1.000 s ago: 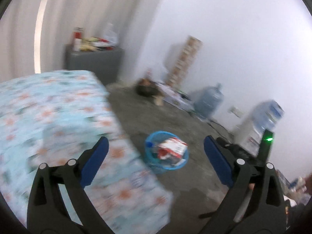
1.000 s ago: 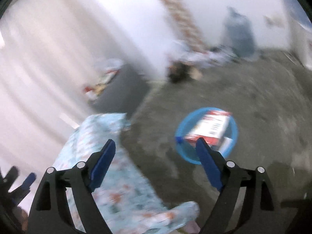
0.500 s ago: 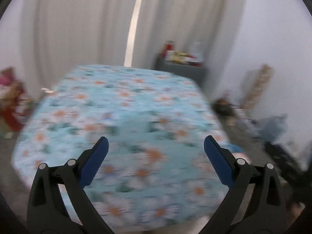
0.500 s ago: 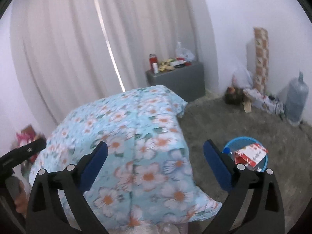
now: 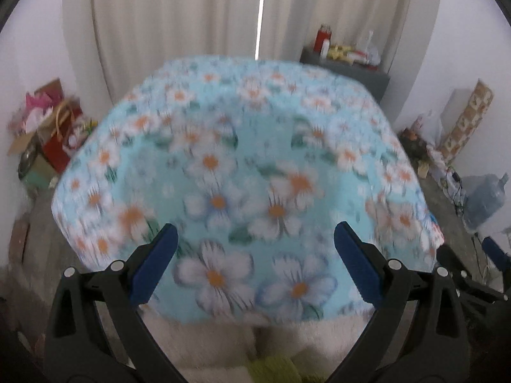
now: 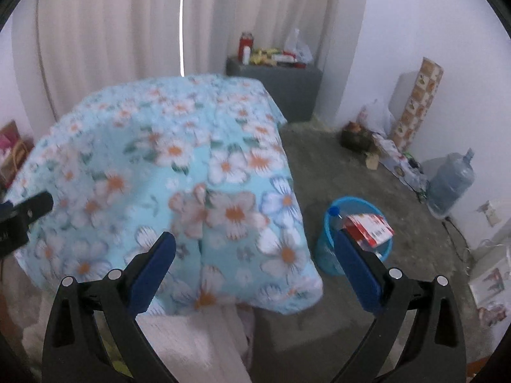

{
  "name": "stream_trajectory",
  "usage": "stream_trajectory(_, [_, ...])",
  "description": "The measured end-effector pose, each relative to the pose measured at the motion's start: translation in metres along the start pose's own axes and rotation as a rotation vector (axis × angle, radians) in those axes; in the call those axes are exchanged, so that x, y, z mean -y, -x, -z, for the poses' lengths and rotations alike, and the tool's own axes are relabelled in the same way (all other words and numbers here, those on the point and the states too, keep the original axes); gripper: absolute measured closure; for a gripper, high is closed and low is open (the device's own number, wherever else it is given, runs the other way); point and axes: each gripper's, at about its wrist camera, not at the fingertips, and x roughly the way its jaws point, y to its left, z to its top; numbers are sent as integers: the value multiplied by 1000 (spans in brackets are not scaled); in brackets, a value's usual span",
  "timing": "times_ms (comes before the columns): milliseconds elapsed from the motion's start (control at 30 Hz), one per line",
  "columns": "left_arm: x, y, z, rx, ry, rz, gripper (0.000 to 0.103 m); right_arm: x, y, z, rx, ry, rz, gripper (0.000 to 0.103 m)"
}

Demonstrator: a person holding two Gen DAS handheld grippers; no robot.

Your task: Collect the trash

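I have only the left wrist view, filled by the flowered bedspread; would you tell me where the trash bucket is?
Observer: The blue bucket stands on the floor, right of the bed's near corner in the right wrist view.
Operator: Thank you. Is anything in it?
Observer: Yes, a red and white carton sticks out over the rim, beside a blue-capped bottle.
Operator: And is the right gripper carrying anything?
Observer: No, the right gripper is open and empty, its jaws having just been opening.
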Motion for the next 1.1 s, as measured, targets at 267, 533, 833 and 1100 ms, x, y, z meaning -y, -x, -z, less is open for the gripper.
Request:
stream_trajectory(267, [22,-14,15,-77,-69,-45,9,21,-7,6,-52,-27,54,7])
stream_trajectory(533, [29,-9,7,-56,-50,-61,9,38,-10,13,-74,-53,75,7])
stream_trajectory(833, [39,-6,8,-52,-75,-58,9,43,-10,15,-77,-58,77,7])
stream_trajectory(1100, [48,-2,11,-53,-99,-48,9,48,-6,13,-67,-66,81,7])
